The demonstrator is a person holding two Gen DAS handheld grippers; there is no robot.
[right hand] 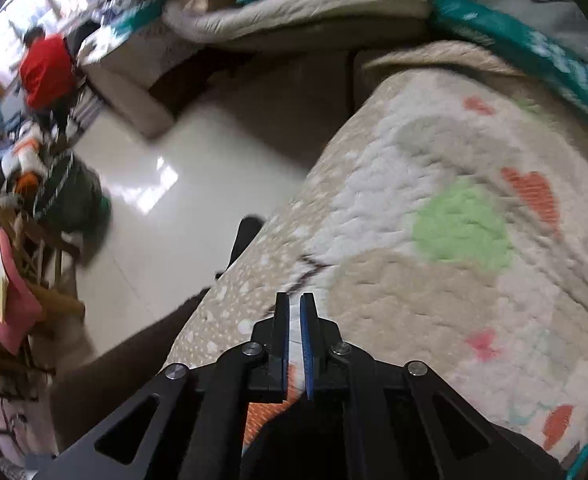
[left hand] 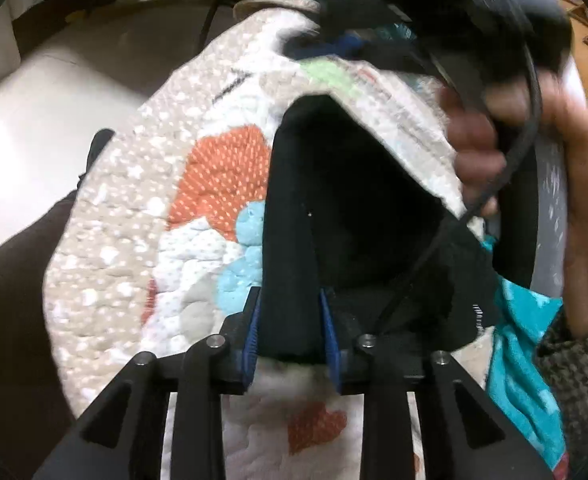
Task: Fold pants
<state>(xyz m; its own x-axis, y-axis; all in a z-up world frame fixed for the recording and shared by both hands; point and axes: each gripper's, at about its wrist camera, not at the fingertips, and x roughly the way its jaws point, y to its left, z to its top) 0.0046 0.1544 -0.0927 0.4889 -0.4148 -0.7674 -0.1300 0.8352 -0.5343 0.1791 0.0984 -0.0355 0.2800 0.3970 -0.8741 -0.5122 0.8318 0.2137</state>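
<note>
The black pants [left hand: 358, 208] lie on a quilted patchwork blanket [left hand: 134, 216] in the left wrist view. My left gripper [left hand: 291, 300] is shut on a fold of the black pants, with cloth bunched between its blue pads. A hand holding the other gripper [left hand: 506, 148] is at the right over the pants' far edge. In the right wrist view my right gripper [right hand: 294, 304] is nearly shut with a thin gap and nothing visible between the pads, above the blanket [right hand: 434, 272]. Black cloth shows under its base [right hand: 294, 440].
The blanket covers a bed or sofa whose left edge drops to a shiny tiled floor [right hand: 182, 184]. A teal cloth [left hand: 522, 360] lies at the right. Cushions [right hand: 302, 4] are at the back. Clutter and a chair [right hand: 34, 208] stand at the far left.
</note>
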